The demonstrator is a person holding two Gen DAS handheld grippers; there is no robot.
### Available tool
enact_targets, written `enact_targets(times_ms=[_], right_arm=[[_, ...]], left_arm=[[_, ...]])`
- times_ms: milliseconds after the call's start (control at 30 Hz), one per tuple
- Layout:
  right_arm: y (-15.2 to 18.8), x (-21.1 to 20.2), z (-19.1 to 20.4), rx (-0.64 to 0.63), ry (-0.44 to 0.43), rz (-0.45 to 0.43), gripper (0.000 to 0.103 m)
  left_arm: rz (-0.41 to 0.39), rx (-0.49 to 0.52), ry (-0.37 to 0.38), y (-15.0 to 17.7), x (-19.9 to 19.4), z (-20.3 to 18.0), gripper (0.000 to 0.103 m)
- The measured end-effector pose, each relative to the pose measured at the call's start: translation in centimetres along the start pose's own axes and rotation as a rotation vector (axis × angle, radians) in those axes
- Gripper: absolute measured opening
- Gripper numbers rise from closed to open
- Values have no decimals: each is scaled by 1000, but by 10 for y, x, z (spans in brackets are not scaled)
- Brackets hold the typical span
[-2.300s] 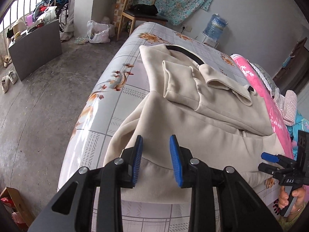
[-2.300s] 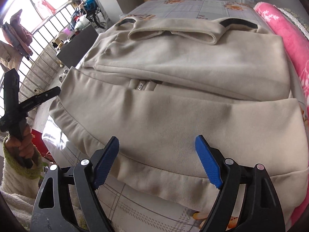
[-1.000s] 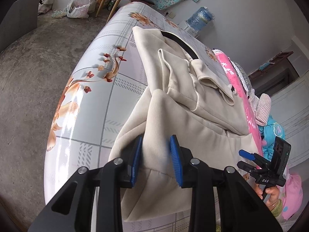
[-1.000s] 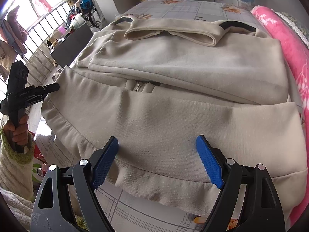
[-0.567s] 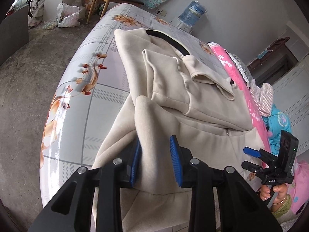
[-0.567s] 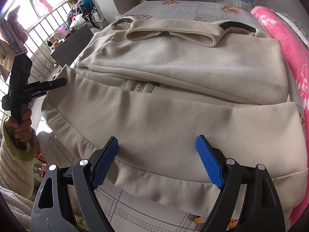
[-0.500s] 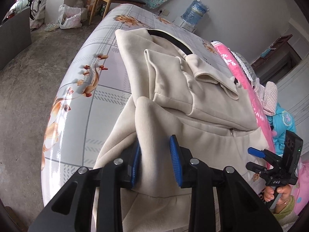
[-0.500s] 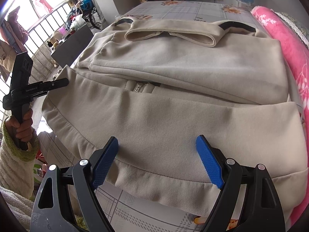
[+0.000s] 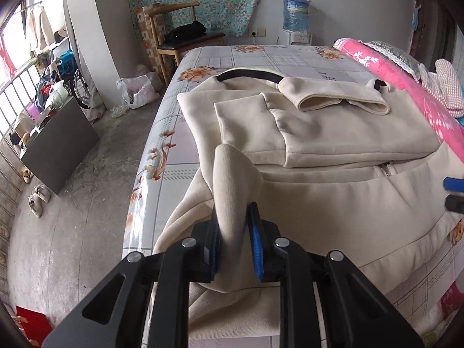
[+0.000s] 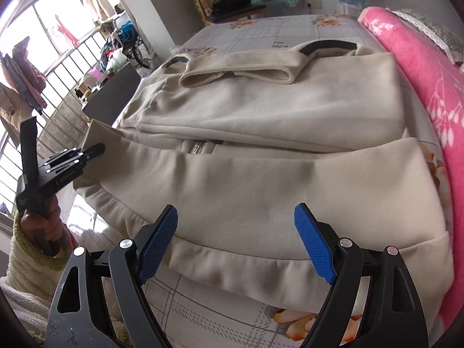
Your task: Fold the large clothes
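Observation:
A large cream zip jacket (image 9: 333, 133) lies on the bed, sleeves folded across its upper half. It also fills the right wrist view (image 10: 275, 150). My left gripper (image 9: 235, 243) is shut on the jacket's left bottom corner and holds that fabric raised in a peak; it also shows in the right wrist view (image 10: 87, 152) at the jacket's left edge. My right gripper (image 10: 236, 240) is open and empty, just above the jacket's bottom hem; only its blue tips show in the left wrist view (image 9: 453, 190).
The bed (image 9: 261, 55) has a glossy floral cover. A pink blanket (image 10: 420, 66) runs along its right side. A wooden chair (image 9: 179, 29) and a water bottle (image 9: 295, 11) stand beyond it. A dark cabinet (image 9: 58, 145) and railing are on the left.
My left gripper has closed on the jacket's left bottom corner and lifted it, and the view has swung level. My right gripper has stayed open near the hem.

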State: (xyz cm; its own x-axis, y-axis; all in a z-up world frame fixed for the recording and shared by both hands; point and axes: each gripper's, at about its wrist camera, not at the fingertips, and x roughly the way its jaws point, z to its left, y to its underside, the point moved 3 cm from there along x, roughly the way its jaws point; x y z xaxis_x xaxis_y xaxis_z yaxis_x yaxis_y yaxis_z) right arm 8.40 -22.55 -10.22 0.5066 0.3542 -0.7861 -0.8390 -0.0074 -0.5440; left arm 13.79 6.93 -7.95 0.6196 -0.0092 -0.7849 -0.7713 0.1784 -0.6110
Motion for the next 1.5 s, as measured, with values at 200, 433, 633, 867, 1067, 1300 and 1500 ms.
enact_targets(times_ms=[200, 433, 633, 867, 1067, 1300, 1500], right_arm=[[0, -47, -49, 84, 69, -108, 79], [-13, -56, -101, 158, 76, -126, 64], [-24, -38, -119, 181, 44, -102, 54], [-17, -30, -125, 176, 46, -53, 36], [-14, -45, -109, 93, -15, -57, 35], [-20, -19, -122, 127, 1, 25, 29], [-18, -20, -113, 84, 91, 32, 16]], left_arm=[[31, 3, -55, 2, 7, -2, 18], [56, 17, -117, 4, 13, -8, 18], [70, -12, -116, 4, 13, -6, 18], [83, -12, -118, 3, 16, -7, 18], [86, -10, -120, 3, 16, -7, 18], [103, -32, -112, 2, 18, -6, 18], [127, -58, -100, -1, 20, -3, 18]])
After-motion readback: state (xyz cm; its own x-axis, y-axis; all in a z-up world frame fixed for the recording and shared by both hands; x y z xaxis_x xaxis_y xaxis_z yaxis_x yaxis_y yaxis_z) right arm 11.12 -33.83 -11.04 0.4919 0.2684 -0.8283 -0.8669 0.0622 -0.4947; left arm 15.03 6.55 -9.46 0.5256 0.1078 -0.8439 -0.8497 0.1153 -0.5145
